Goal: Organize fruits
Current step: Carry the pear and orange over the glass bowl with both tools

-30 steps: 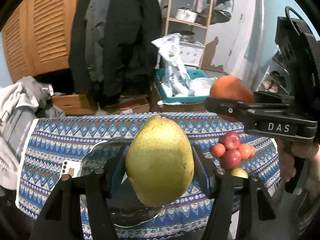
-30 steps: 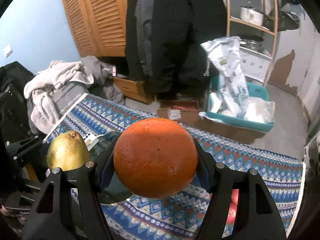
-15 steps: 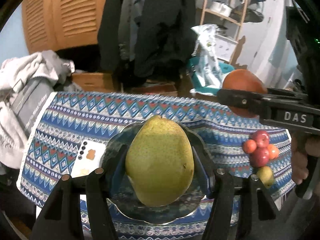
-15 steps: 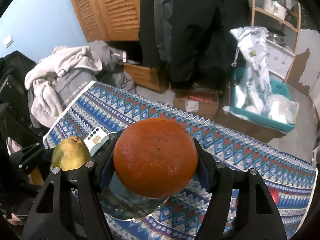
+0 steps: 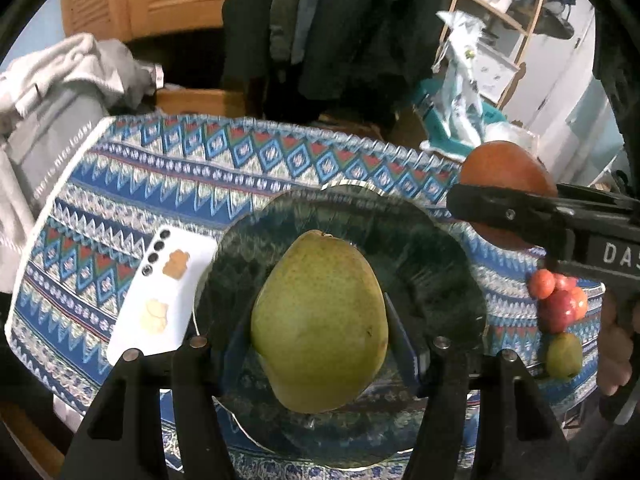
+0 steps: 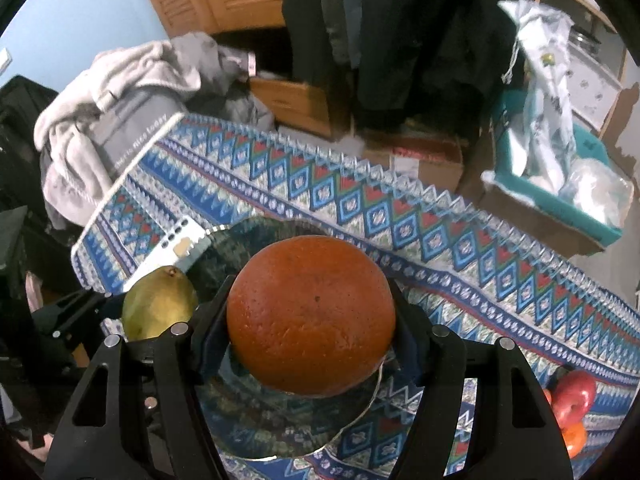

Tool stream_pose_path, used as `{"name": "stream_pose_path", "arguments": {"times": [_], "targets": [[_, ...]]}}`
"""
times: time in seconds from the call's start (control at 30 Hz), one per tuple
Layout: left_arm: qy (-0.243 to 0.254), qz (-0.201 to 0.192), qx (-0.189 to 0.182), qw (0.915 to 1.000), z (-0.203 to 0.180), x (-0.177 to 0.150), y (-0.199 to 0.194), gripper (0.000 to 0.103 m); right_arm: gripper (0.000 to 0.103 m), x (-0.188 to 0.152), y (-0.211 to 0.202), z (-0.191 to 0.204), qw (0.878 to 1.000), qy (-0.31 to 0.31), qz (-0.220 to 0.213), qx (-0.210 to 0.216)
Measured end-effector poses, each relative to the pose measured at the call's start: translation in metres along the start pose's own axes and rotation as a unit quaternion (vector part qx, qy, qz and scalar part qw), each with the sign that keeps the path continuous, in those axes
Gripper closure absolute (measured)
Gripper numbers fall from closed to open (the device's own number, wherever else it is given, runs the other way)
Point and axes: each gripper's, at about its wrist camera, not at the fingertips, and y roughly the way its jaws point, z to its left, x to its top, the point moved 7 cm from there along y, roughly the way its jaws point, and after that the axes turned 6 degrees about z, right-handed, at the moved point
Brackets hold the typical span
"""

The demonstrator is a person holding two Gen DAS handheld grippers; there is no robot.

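Observation:
My left gripper (image 5: 320, 344) is shut on a green pear (image 5: 320, 320) and holds it above a dark glass plate (image 5: 424, 248) on the patterned tablecloth. My right gripper (image 6: 312, 336) is shut on an orange (image 6: 312, 320) and holds it over the same plate (image 6: 256, 420). The orange (image 5: 504, 168) shows at the right of the left wrist view, the pear (image 6: 158, 308) at the left of the right wrist view. A cluster of small red and orange fruits (image 5: 560, 300) with a small green one (image 5: 564, 356) lies right of the plate.
A white phone (image 5: 160, 288) lies face down just left of the plate. The table (image 5: 120, 184) has clothes heaped at its left end (image 5: 60, 92). Boxes, a teal bin (image 6: 560, 184) and hanging coats stand behind it.
Both grippers have moved forward and down over the table with their fruits. The plate now lies directly under the pear and the orange.

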Motion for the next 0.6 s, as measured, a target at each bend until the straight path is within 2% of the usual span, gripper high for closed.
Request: {"name": "stream_pose_path", "arguments": {"times": [0.13, 0.43, 0.6], "targets": [[-0.004, 0.018, 0.013, 0.9997, 0.006, -0.007, 0.017, 0.039, 0.034, -0.009, 0.019, 0.0, 1.0, -0.001, 0.025, 0.001], [-0.013, 0.051, 0.019, 0.9984, 0.012, -0.017, 0.04, 0.039, 0.034, -0.027, 0.047, 0.003, 0.998, 0.001, 0.067, 0.016], [-0.013, 0.083, 0.017, 0.9963, 0.013, -0.025, 0.053, 0.039, 0.034, -0.036, 0.06, -0.001, 0.996, 0.008, 0.085, 0.021]]}}
